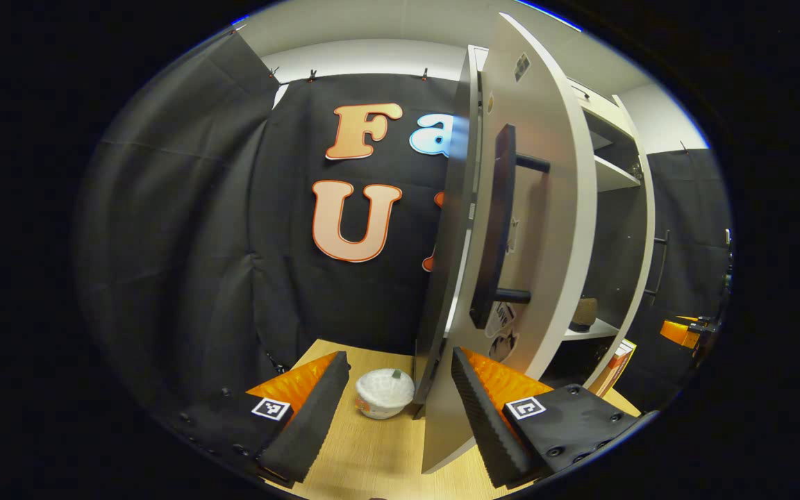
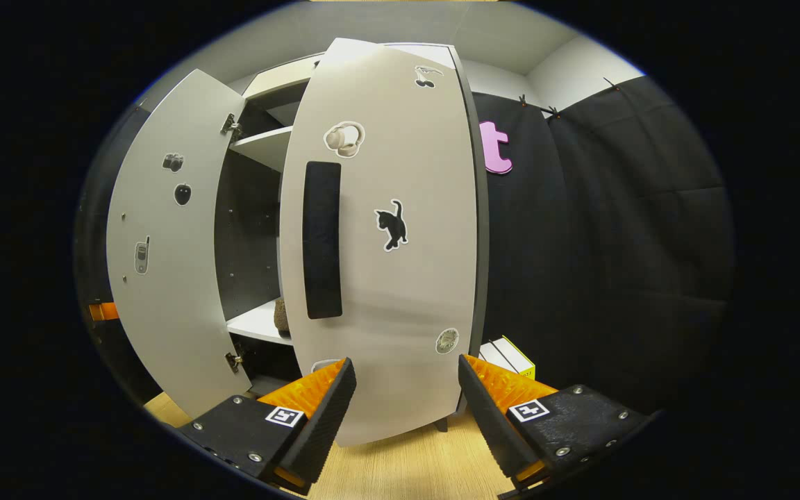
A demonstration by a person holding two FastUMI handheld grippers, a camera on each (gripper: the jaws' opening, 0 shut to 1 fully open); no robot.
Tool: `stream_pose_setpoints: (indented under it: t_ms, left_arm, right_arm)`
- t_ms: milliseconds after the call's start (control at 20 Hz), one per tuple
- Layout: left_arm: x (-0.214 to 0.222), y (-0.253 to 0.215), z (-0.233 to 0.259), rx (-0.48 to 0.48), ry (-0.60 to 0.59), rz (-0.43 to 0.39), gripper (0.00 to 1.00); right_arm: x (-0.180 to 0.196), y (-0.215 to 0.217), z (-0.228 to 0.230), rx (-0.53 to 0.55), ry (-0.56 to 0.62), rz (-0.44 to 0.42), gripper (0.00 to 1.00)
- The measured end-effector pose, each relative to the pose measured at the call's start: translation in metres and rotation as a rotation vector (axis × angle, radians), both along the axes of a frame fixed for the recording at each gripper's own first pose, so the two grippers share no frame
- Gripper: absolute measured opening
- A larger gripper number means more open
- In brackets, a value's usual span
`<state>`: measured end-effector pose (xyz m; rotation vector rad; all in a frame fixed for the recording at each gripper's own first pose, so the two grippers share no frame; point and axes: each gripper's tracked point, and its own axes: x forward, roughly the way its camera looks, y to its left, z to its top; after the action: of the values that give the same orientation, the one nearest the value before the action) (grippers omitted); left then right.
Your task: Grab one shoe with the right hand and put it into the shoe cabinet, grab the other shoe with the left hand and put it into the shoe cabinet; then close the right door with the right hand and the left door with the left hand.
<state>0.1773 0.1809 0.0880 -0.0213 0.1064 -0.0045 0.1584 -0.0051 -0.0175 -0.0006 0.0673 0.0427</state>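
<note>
Looking along your left tongs, you've got them spread wide with nothing between the fingers, hovering just in front of the edge of the pale grey left cabinet door. That door stands ajar, edge-on to you, and its long black bar handle sits above the tongs, apart from both fingers. A small white lidded bowl sits on the light wooden worktop between the finger tips and a bit beyond them, near the door's bottom corner.

Past the door you can see into the white shoe cabinet: a brownish shoe rests on the lower shelf, though it's too small and shaded to make out much. I can't tell whether a second shoe is in there.

Your right tongs are also wide open and empty, sitting low in front of the pale grey right cabinet door, which has a black cat sticker and a wide black handle. This door is mostly swung across the opening but a gap remains. Through that gap a bit of the shoe shows on the shelf. A white and yellow box sits on the worktop to the right of the cabinet.
</note>
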Motion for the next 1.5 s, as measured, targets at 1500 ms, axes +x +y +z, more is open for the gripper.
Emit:
stream_pose_setpoints:
  t_ms: [1500]
  left_arm:
    - [0.027,-0.121,-0.013,0.037,-0.005,-0.155,0.96]
  right_arm:
    - [-0.041,-0.066,0.01,0.008,-0.036,-0.049,0.92]
